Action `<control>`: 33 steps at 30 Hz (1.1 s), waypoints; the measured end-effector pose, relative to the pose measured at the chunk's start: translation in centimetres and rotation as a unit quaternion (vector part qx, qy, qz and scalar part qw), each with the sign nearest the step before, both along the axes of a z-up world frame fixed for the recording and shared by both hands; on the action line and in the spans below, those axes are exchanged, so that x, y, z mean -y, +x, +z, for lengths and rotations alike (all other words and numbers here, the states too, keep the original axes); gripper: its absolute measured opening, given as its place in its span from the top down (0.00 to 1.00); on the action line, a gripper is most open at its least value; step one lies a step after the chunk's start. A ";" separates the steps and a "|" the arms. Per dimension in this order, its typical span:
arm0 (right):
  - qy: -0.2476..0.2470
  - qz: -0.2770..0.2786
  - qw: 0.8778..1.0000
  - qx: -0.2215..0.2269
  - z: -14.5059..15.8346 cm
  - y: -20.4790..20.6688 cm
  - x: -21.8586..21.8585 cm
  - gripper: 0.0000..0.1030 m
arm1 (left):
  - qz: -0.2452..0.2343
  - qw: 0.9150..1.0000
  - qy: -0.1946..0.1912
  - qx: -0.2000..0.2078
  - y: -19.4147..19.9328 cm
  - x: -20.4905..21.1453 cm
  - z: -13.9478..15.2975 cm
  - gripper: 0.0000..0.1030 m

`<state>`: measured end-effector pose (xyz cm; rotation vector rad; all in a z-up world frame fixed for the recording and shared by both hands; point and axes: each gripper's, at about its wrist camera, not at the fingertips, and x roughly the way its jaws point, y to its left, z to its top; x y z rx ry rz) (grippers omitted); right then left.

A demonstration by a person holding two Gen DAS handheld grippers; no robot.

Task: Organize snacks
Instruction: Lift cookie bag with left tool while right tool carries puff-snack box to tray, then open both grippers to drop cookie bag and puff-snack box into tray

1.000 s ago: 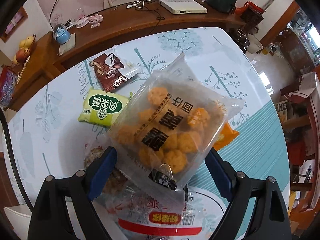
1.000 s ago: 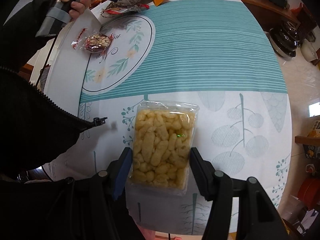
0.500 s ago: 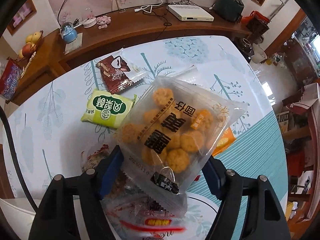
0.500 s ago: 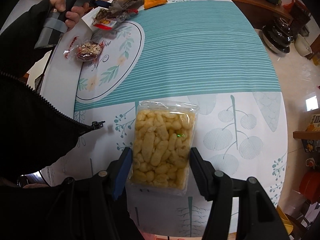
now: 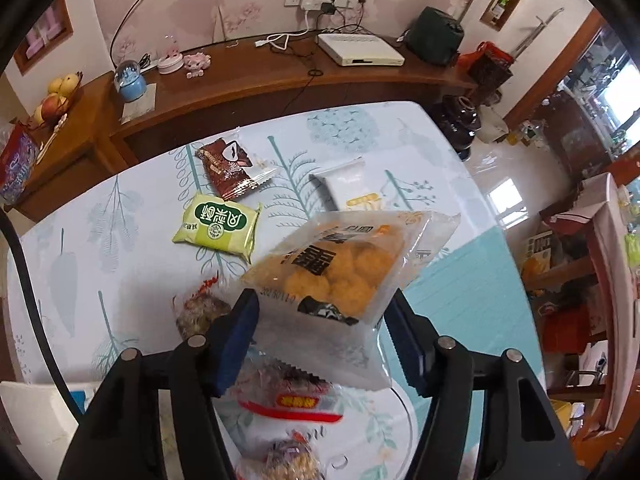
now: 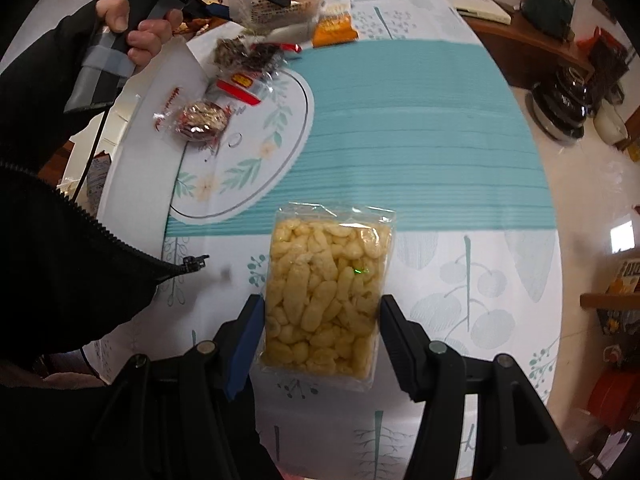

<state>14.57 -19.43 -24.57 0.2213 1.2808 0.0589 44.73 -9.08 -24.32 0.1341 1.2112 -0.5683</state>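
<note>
Striped teal cloth [image 6: 420, 128] lies bare; wrapped snacks [image 6: 240, 80] crowd its left.

Your left tool [image 5: 320, 332], black with blue pads, is carrying a clear packet of golden-orange balls [image 5: 340, 276] printed with bold black characters. Beyond that packet, a lime-green pack [image 5: 218, 226] with white lettering and a dark brown wrapper [image 5: 228, 168] are lying on the bench [image 5: 120, 240], which is showing pale leaf prints and teal stripes. Your right tool [image 6: 322, 332] is framing a transparent pack of pale yellow puffs [image 6: 326, 292].
</note>
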 end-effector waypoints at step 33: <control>-0.017 0.097 0.979 0.176 9.6 1.0 -16.3 0.43 | 0.082 0.992 -0.091 0.003 -15.0 -23.1 10.4 0.65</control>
